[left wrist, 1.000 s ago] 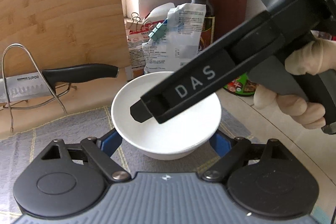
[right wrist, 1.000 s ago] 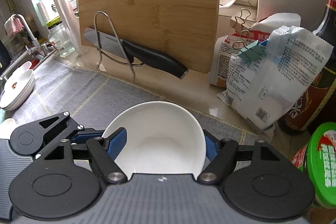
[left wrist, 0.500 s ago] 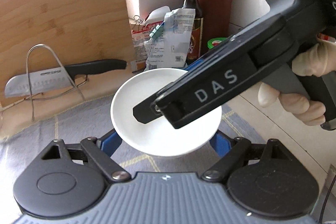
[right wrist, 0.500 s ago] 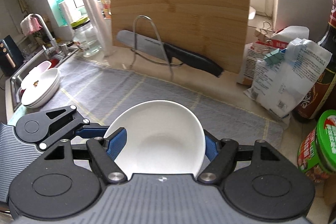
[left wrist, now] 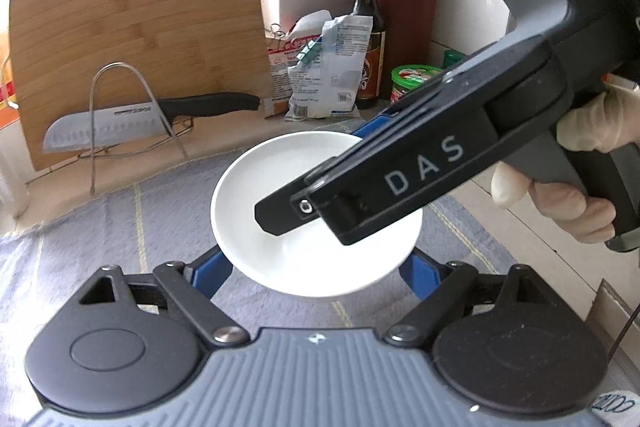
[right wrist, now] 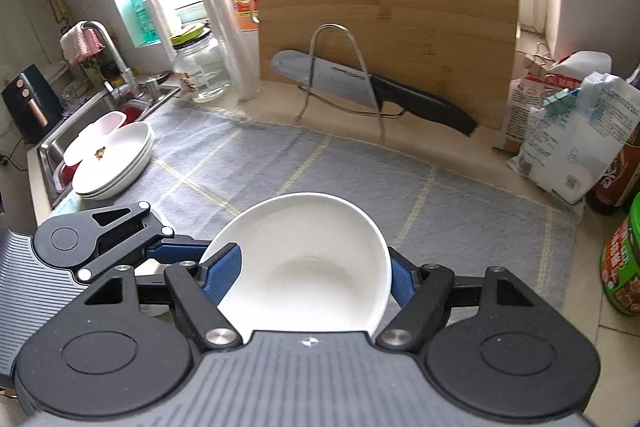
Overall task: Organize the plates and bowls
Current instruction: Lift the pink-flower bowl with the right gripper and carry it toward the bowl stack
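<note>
Knife [right wrist: 372,91] – board [right wrist: 384,7] beyond bowl [right wrist: 304,263]

The left wrist view is taken from just behind the left tongs [left wrist: 316,267], close above the surface [left wrist: 120,227], and is aimed forward and steeply down toward the back wall. The right tongs [left wrist: 320,215] are seen crossing it from the right, very near the lens. The right wrist view is taken from behind the right tongs [right wrist: 304,271], likewise tilted down, and is turned more to the left, so the sink [right wrist: 52,155] is included. Shared by both views are the bowl [left wrist: 280,187] [right wrist: 304,267], the mat [left wrist: 160,219] [right wrist: 320,179], the board [left wrist: 140,27] [right wrist: 384,7], the knife [left wrist: 140,119] [right wrist: 360,87] and the bags [left wrist: 324,67] [right wrist: 572,131].
</note>
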`<state>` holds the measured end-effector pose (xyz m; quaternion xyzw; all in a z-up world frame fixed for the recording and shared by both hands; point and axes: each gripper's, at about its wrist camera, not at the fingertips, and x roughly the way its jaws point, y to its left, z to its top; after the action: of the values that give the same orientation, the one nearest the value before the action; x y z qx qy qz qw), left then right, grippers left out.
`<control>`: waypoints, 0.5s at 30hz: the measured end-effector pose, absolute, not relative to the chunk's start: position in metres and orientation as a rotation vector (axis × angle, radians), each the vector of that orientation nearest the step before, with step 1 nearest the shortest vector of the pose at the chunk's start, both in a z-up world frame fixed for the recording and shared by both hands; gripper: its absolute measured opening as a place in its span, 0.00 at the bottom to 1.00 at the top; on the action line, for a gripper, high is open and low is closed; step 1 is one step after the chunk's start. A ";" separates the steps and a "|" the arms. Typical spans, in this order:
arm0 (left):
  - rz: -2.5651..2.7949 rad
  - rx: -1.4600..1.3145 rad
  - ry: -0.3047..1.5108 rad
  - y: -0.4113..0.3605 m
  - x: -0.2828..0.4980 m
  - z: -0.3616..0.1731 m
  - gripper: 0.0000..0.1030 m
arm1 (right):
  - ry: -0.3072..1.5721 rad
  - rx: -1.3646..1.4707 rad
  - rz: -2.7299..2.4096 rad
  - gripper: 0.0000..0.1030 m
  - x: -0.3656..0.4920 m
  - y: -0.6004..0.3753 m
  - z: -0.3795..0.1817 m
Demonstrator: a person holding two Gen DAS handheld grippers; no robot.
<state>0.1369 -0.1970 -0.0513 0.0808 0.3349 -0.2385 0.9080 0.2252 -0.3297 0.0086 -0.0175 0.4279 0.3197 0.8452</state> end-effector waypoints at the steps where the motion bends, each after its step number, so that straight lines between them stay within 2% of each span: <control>1: -0.490 0.164 0.691 -0.194 0.134 -0.050 0.86 | 0.903 -0.040 0.680 0.78 0.222 -0.327 0.010; 15: -0.409 0.155 0.693 -0.142 0.094 -0.041 0.86 | 0.891 -0.064 0.770 0.78 0.188 -0.270 0.022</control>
<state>0.0936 -0.1417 -0.0414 0.0753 0.3370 -0.1989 0.9172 0.1884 -0.2704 0.0223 -0.0303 0.4201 0.3629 0.8312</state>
